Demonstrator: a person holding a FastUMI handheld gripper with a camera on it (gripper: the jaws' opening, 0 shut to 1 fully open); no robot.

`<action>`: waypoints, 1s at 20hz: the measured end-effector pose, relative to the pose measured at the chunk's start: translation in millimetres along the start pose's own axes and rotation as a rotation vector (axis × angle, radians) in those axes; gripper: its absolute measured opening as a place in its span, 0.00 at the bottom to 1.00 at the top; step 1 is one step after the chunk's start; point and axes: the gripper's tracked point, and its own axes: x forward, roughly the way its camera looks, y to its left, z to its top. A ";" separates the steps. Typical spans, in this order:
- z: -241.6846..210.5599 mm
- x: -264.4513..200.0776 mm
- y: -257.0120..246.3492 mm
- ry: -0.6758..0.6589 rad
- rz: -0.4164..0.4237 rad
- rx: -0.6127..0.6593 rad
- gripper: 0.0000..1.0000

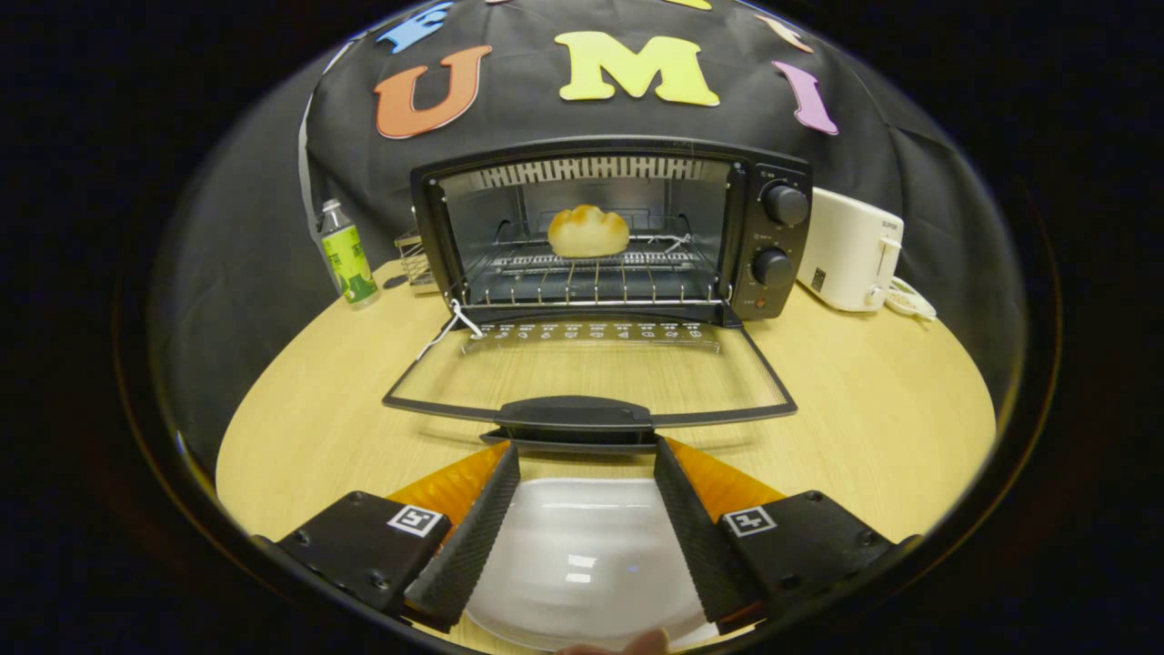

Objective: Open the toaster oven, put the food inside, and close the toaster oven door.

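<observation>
The black toaster oven (768, 164) stands at the back of the wooden table with its glass door (591, 368) folded down flat toward me. A golden bread roll (587, 231) rests on the wire rack (591, 273) inside the oven. The door's black handle (575, 414) lies just ahead of my fingertips. My gripper (587, 452) is open, its fingers spread wide with nothing held. An empty white plate (582, 555) lies on the table beneath and between the fingers.
A green-labelled bottle (346, 255) and a small wire basket (415, 259) stand left of the oven. A white pop-up toaster (850, 247) with its cord (911, 298) sits to the right. Bare wooden tabletop (873, 400) flanks the open door. A fingertip (627, 644) shows near the plate's close edge.
</observation>
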 end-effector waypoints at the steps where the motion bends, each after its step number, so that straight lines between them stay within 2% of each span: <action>1: -0.2 0.3 0.3 0.005 -0.003 0.001 0.97; 11: 13.6 -0.6 2.3 0.027 0.001 0.056 0.97; 20: 51.1 -20.6 4.5 -0.077 -0.021 0.047 0.97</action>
